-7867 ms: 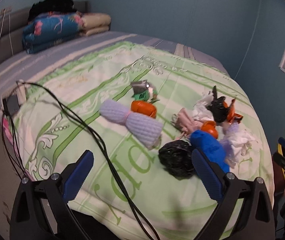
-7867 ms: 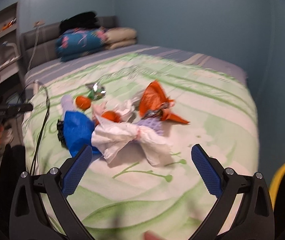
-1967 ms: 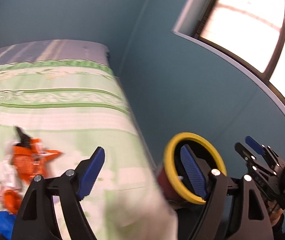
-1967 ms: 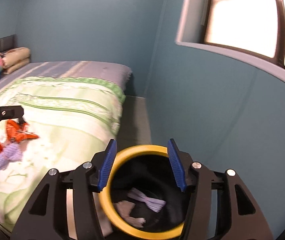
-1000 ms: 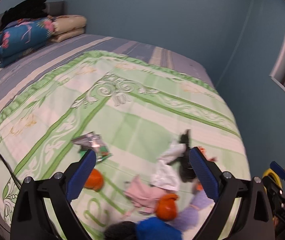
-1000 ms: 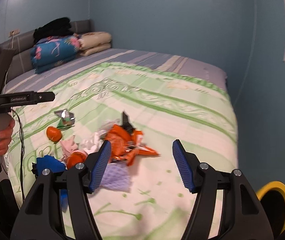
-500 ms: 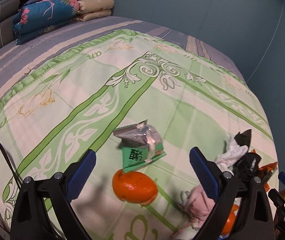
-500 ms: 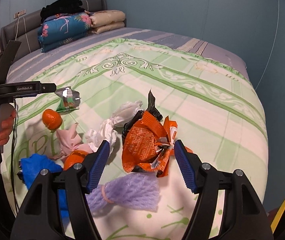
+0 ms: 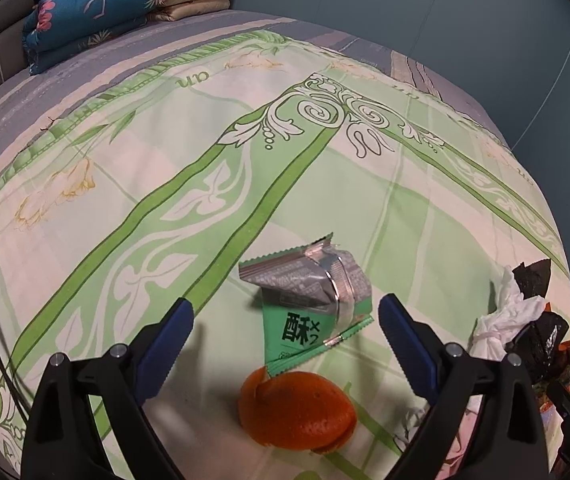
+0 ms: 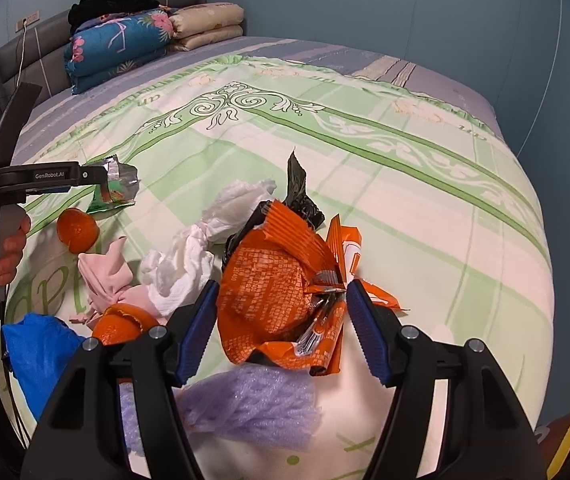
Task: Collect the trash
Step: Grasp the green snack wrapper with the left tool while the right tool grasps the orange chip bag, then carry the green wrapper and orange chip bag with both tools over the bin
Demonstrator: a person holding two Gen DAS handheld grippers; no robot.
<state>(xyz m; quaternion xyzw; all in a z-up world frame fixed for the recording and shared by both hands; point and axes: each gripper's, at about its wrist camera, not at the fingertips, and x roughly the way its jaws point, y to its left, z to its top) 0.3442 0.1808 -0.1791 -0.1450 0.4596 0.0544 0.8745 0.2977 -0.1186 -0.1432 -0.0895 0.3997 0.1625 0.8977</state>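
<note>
Two grippers hovering over trash scattered on a bed

The bed (image 10: 425,184) with its green-patterned cover is carrying the litter. The right gripper (image 10: 283,330) is standing part-open, its jaws having just been closing, flanking the crumpled orange wrapper (image 10: 273,280) without pressing it. The left gripper (image 9: 285,344) is gaping wide around the green-and-silver snack wrapper (image 9: 309,300), not touching it; an orange peel (image 9: 297,412) is lying just below.

Bed (image 10: 425,184) bears wrappers (image 10: 277,280), peel (image 9: 297,408), seemingly tissues (image 10: 189,256).
</note>
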